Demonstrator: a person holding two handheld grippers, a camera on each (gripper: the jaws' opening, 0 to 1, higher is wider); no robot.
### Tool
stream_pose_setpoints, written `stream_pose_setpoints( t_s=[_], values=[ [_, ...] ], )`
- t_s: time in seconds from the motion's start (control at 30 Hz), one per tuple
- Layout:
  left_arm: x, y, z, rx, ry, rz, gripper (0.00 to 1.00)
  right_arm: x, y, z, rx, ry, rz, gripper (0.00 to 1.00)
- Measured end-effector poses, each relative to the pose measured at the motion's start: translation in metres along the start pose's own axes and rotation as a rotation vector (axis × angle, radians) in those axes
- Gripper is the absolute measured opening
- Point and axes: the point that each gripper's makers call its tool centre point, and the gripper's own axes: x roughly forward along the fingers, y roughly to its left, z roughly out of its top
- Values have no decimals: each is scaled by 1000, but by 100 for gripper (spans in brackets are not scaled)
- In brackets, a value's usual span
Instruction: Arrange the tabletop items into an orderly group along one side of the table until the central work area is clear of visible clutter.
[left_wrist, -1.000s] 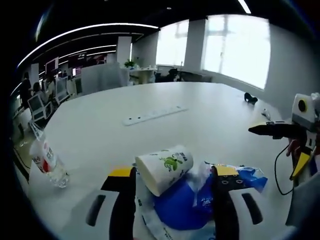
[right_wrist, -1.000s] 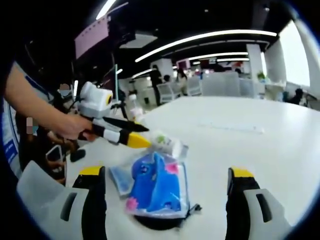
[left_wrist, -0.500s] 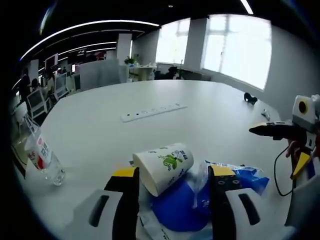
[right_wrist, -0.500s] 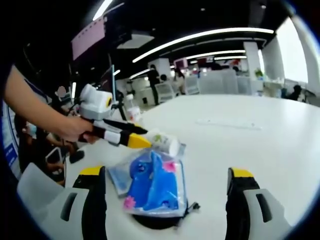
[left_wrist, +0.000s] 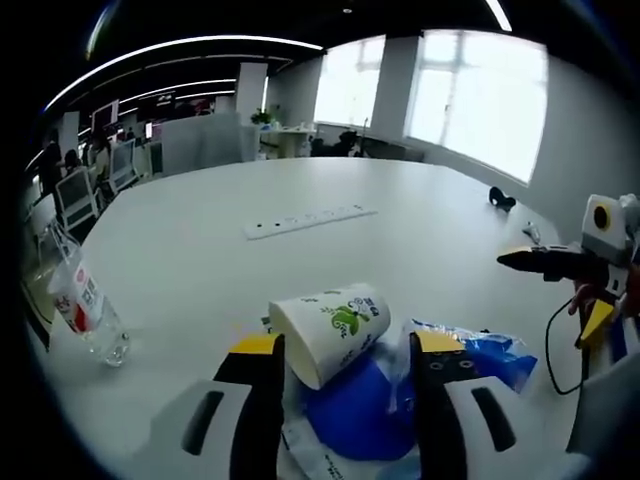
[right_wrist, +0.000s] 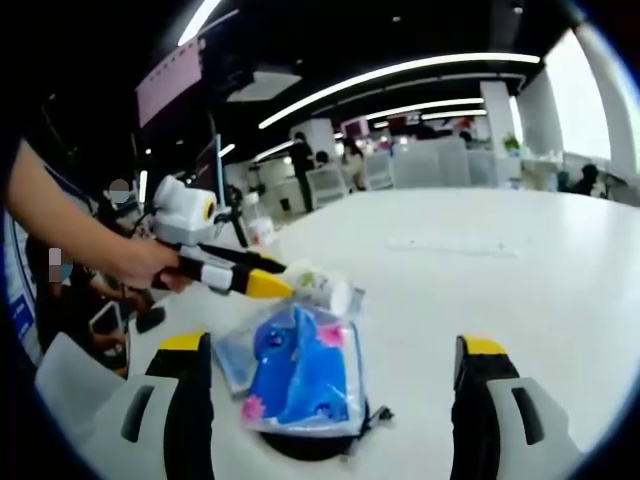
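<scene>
Black claw (right_wrist: 327, 400), yellow-tipped jaws, white housing

Left gripper view: blue packet (left_wrist: 365, 405) partly hidden under paper cup (left_wrist: 328, 334) and behind the left hand-held gripper (left_wrist: 345, 355) jaws; lower end cut by frame edge. Cup print too small to read. Small dark object (left_wrist: 501, 199) far across the surface (left_wrist: 300, 260): unidentifiable. Right gripper view: dark item (right_wrist: 310, 444) beneath the packet mostly covered.
</scene>
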Motion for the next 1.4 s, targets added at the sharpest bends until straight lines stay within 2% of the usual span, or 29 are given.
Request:
stream_pose_setpoints(
  t_s=[0.43,0.63,0.73,1.1,1.4],
  values=[
    [7,5,3,-31,-17,-5,41,-1,-5,-3,8,9,-10,98],
    [8,4,-3,-51,-5,-21,35,-2,-6,-5,4,21,-17,98],
    [10,5,-5,-30,-7,-20,31,-2,-9,-7,8,29,-23,98],
    [9,15,-4,-75,-38,-18,25,-1,-9,-10,3,48,-34,98],
    [6,20,-9,-90,-40,-9,21,-1,-7,-14,-10,64,-35,98]
  ],
)
